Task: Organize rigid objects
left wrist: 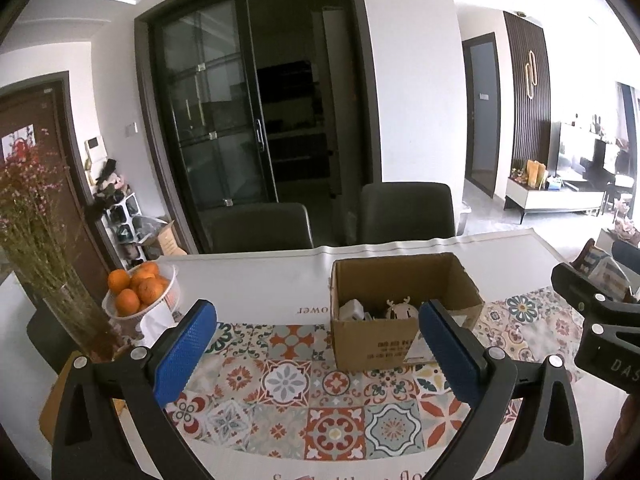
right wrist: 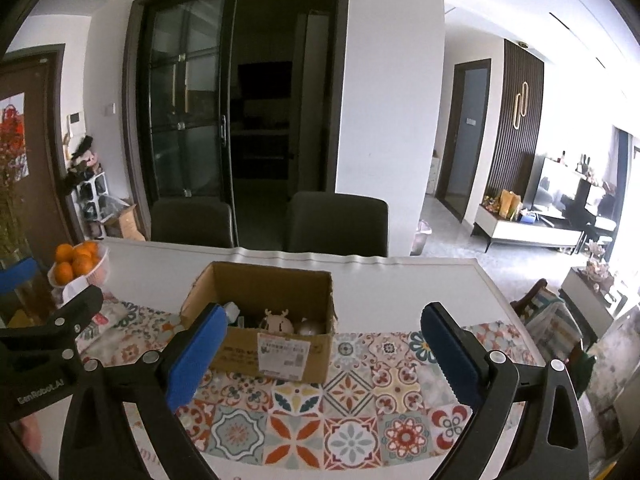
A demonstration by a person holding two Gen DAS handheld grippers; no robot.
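Note:
An open cardboard box (left wrist: 380, 344) stands on the patterned tablecloth (left wrist: 288, 380); it also shows in the right wrist view (right wrist: 276, 354). Inside lie a pink deer-faced toy (left wrist: 401, 310) (right wrist: 276, 322), a white object (left wrist: 352, 309) and a silvery round object (right wrist: 308, 326). My left gripper (left wrist: 318, 320) is open and empty, above the cloth, in front of and left of the box. My right gripper (right wrist: 322, 326) is open and empty, in front of and right of the box. The right gripper's body (left wrist: 600, 320) shows at the left view's right edge.
A white bowl of oranges (left wrist: 140, 292) (right wrist: 76, 266) and a glass vase of dried flowers (left wrist: 76, 316) stand at the table's left. Two dark chairs (left wrist: 406, 212) (left wrist: 260, 226) stand behind the far edge. The table's right edge (right wrist: 516, 304) drops off to the living room.

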